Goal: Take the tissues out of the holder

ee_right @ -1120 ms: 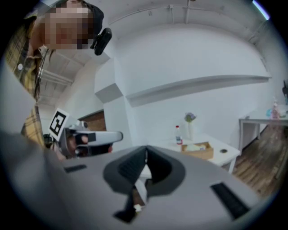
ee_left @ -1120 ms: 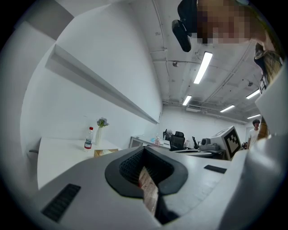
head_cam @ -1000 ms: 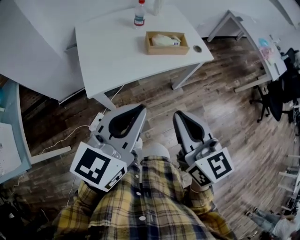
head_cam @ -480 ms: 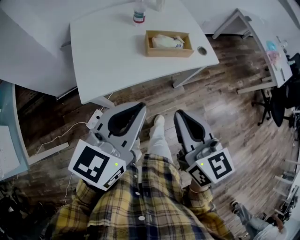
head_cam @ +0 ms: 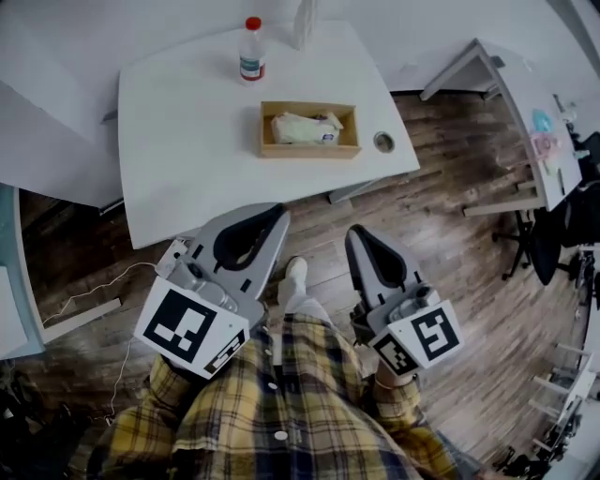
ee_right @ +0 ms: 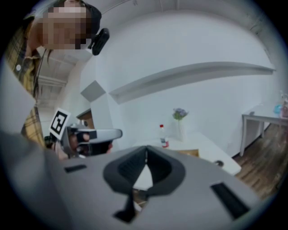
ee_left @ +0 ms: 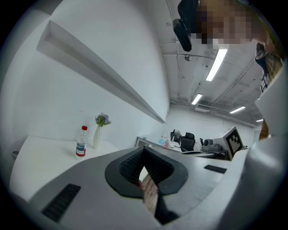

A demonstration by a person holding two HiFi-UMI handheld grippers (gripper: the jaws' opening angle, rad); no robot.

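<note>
A wooden holder (head_cam: 309, 149) stands on the white table (head_cam: 187, 141), with a white pack of tissues (head_cam: 305, 127) lying inside it. In the right gripper view a brown edge of the holder (ee_right: 188, 153) shows past the jaws. Both grippers hang over the wooden floor, close to the person's plaid shirt and short of the table. My left gripper (head_cam: 278, 215) (ee_left: 144, 150) is shut and holds nothing. My right gripper (head_cam: 357, 234) (ee_right: 146, 149) is shut too and empty, with its tips touching.
A red-capped bottle (head_cam: 250, 49) (ee_left: 81, 143) (ee_right: 164, 136) and a vase with flowers (head_cam: 305, 21) (ee_left: 100, 130) stand at the table's far edge. A cable hole (head_cam: 383, 142) lies right of the holder. Other desks (head_cam: 525, 84) and office chairs (head_cam: 562, 225) are at the right.
The table with the holder has come nearer and lower in the head view as the person steps toward it. Both grippers stay shut in the same pose.
</note>
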